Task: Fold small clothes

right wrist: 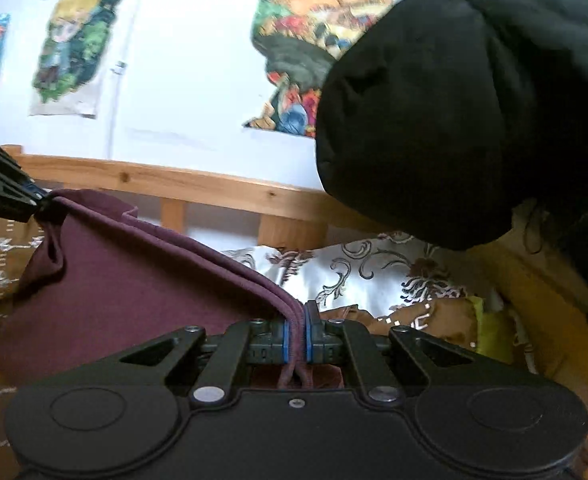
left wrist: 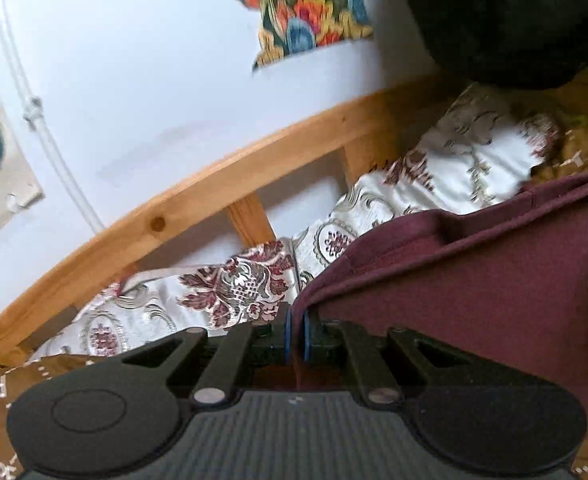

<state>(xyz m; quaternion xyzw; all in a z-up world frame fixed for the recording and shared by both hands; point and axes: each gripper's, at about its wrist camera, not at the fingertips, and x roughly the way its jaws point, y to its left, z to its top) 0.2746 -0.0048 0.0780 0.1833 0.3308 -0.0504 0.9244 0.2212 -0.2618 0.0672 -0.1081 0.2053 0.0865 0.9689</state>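
Observation:
A maroon garment (left wrist: 474,276) hangs stretched between my two grippers above the bed. My left gripper (left wrist: 296,334) is shut on one corner of its edge. My right gripper (right wrist: 298,334) is shut on the other corner, with the doubled hem pinched between the blue pads. In the right wrist view the maroon garment (right wrist: 126,284) runs left to the left gripper (right wrist: 42,200), which pinches its far corner. The cloth sags in folds between the two grips.
A patterned white and maroon pillow (left wrist: 230,288) lies behind the garment against a wooden bed rail (left wrist: 182,208). A brown printed bedspread (right wrist: 434,320) covers the bed. A black-sleeved arm (right wrist: 454,112) hangs at the upper right. Posters are on the white wall (right wrist: 182,80).

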